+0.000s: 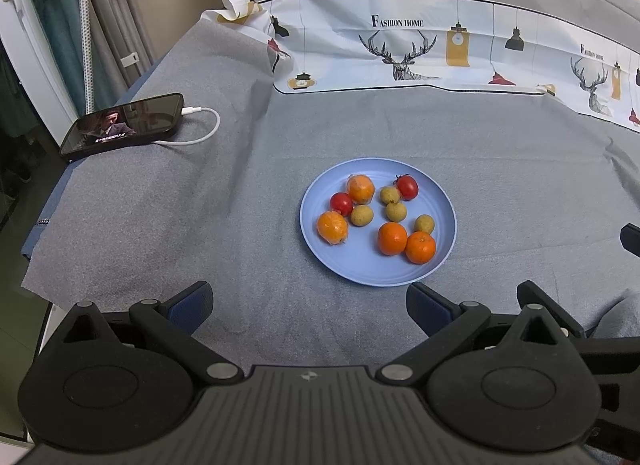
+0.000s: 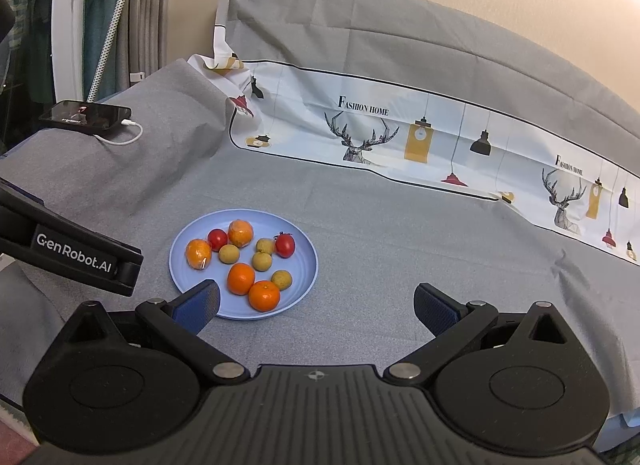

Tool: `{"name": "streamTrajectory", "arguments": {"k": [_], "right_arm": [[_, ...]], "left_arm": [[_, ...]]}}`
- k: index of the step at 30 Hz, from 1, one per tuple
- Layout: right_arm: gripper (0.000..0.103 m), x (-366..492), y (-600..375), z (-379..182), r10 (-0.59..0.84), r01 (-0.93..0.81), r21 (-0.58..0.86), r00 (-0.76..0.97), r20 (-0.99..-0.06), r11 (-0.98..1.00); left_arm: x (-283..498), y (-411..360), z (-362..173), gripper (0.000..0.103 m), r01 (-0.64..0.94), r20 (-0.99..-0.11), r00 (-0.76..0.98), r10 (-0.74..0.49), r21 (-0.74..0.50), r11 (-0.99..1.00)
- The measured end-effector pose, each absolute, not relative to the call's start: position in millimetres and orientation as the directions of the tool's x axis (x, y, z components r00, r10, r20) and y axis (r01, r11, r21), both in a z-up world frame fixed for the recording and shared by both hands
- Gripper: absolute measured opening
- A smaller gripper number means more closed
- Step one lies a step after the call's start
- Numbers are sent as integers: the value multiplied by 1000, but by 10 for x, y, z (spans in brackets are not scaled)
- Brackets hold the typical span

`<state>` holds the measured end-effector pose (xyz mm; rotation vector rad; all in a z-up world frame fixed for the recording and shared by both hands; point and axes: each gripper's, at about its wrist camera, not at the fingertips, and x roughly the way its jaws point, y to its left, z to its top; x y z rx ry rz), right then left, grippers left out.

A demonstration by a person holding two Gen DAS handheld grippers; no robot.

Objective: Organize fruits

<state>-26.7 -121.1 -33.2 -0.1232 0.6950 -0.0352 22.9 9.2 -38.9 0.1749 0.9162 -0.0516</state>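
A light blue plate [image 1: 360,273] [image 2: 304,277] rests on the grey cloth and carries several fruits: oranges [image 1: 392,239] [image 2: 241,278], two red tomatoes [image 1: 407,187] [image 2: 285,245] and small yellow-green fruits [image 1: 362,215] [image 2: 262,261]. Two of the oranges [image 1: 332,227] [image 2: 198,253] look wrapped in clear film. My left gripper [image 1: 308,305] hovers open just short of the plate's near rim, holding nothing. My right gripper [image 2: 316,307] is open too, its left finger [image 2: 198,305] overlapping the plate's near edge. The left gripper's body [image 2: 72,253] shows at the left of the right wrist view.
A black phone [image 1: 124,123] [image 2: 86,115] with a white cable [image 1: 200,133] lies at the far left, close to the table edge. A patterned white cloth [image 1: 440,49] [image 2: 420,137] runs along the back. Curtains and a pole [image 1: 86,25] stand beyond the left edge.
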Motion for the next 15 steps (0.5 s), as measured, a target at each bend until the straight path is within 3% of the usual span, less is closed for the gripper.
{"name": "streamTrajectory", "arguments": {"k": [15], "right_arm": [[102, -250, -1216, -337, -70, -13, -123, 766, -639, 992]], "left_arm": [[226, 49, -434, 103, 106, -787, 611, 84, 186, 977]]}}
